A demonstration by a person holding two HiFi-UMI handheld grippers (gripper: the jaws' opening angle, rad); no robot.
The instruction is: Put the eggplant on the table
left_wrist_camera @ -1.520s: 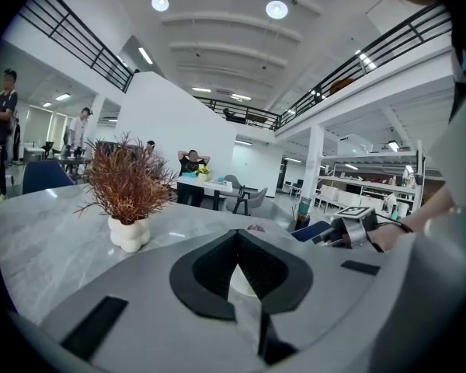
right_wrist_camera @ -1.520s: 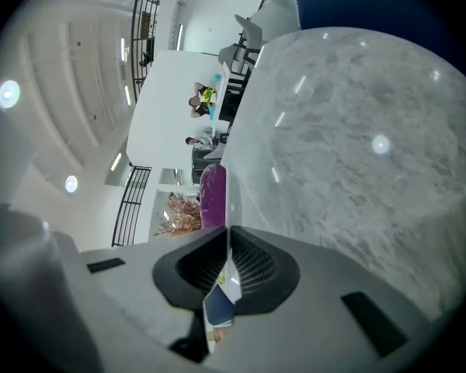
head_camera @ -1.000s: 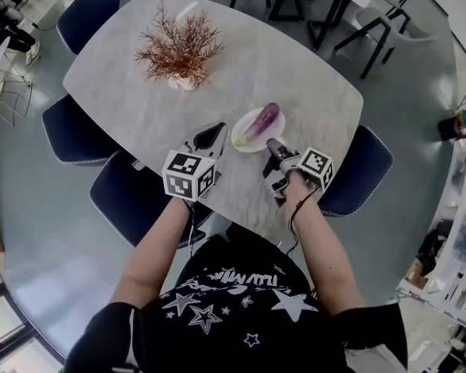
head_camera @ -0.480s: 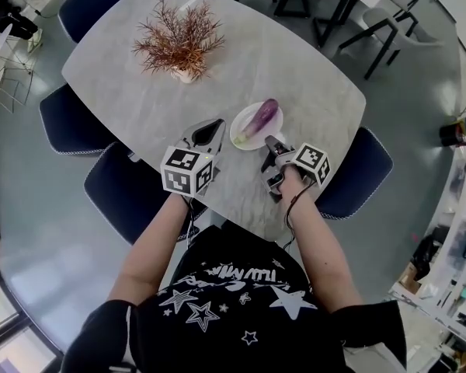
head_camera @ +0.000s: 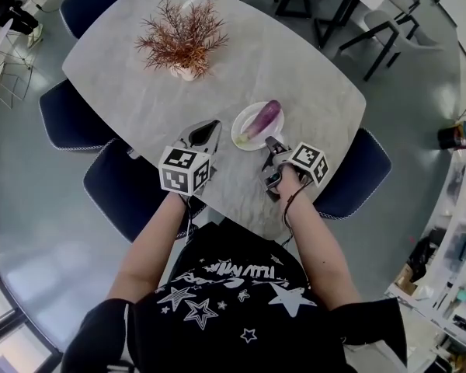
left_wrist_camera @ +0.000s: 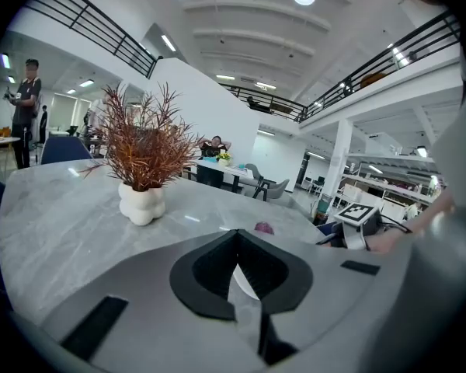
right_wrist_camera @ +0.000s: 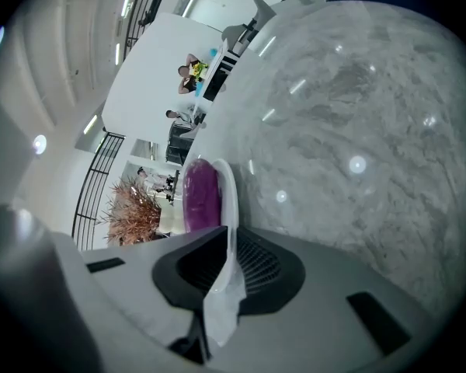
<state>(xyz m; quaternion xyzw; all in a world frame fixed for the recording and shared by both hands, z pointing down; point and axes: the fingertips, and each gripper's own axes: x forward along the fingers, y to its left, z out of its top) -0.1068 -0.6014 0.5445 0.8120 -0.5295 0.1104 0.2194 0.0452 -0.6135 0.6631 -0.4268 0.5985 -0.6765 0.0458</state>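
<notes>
A purple eggplant (head_camera: 264,119) lies on a small white plate (head_camera: 244,137) near the front edge of the grey marble table (head_camera: 295,68). My left gripper (head_camera: 213,124) is shut and hovers just left of the plate. My right gripper (head_camera: 272,141) is also shut, rolled on its side, with its tips at the plate's near right rim; I cannot tell whether it touches. In the right gripper view the eggplant (right_wrist_camera: 200,194) and the plate (right_wrist_camera: 227,181) sit directly beyond the gripper (right_wrist_camera: 230,233). From the left gripper (left_wrist_camera: 237,239), only the eggplant's end (left_wrist_camera: 263,228) peeks over.
A dried red plant in a white vase (head_camera: 182,49) stands mid-table, also seen at the left of the left gripper view (left_wrist_camera: 141,200). Dark blue chairs (head_camera: 71,127) ring the table, one (head_camera: 359,169) by my right arm. People stand far off (left_wrist_camera: 23,111).
Both grippers stay shut and hold nearly the same places beside the plate. The head view has shifted slightly; the eggplant has not moved.
</notes>
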